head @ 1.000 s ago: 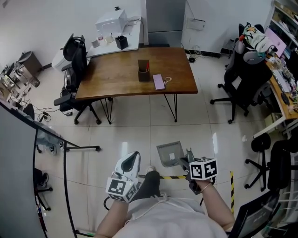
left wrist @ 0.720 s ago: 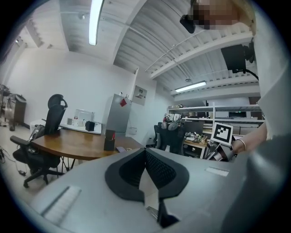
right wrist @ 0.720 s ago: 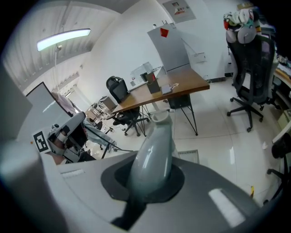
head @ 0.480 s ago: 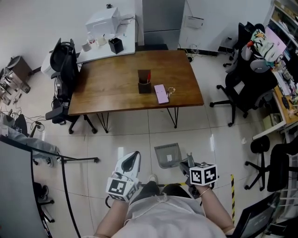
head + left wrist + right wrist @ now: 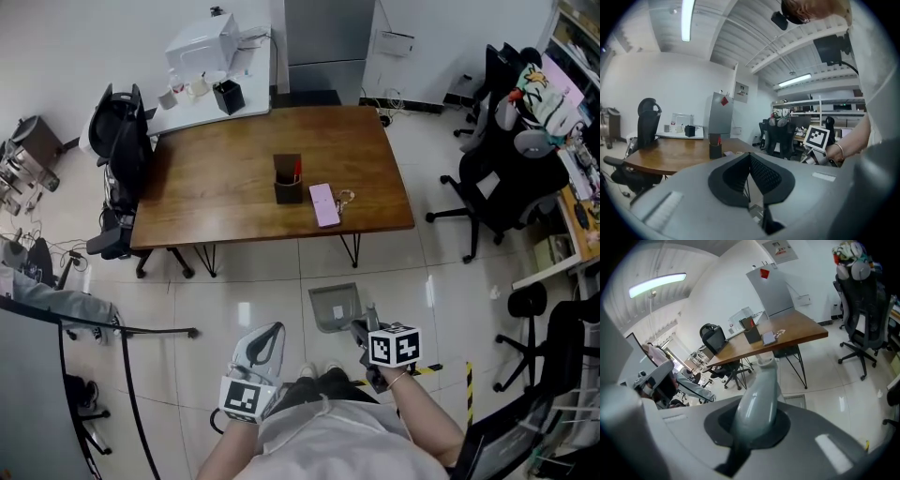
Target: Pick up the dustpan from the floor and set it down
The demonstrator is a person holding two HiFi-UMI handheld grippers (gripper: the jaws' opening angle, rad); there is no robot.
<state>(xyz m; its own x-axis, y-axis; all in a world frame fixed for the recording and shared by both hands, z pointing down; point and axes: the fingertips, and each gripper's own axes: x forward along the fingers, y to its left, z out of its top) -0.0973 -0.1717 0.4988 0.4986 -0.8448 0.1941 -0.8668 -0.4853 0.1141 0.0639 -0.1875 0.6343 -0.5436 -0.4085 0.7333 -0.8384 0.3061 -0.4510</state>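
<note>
The grey dustpan hangs just above the tiled floor in front of the person's feet, its tray towards the table. My right gripper is shut on its handle. In the right gripper view the pale grey handle runs out from between the jaws of the right gripper, and a bit of the tray shows below it. My left gripper is held beside it at the left, shut with nothing in it. In the left gripper view the black pads of the left gripper meet at the tip.
A wooden table stands ahead with a dark pen holder and a pink flat item on it. Office chairs stand at its left and at the right. A black metal stand foot lies left; yellow-black floor tape right.
The person has walked towards the table, which now sits lower and nearer in the head view. Both grippers moved along, the right still carrying the dustpan.
</note>
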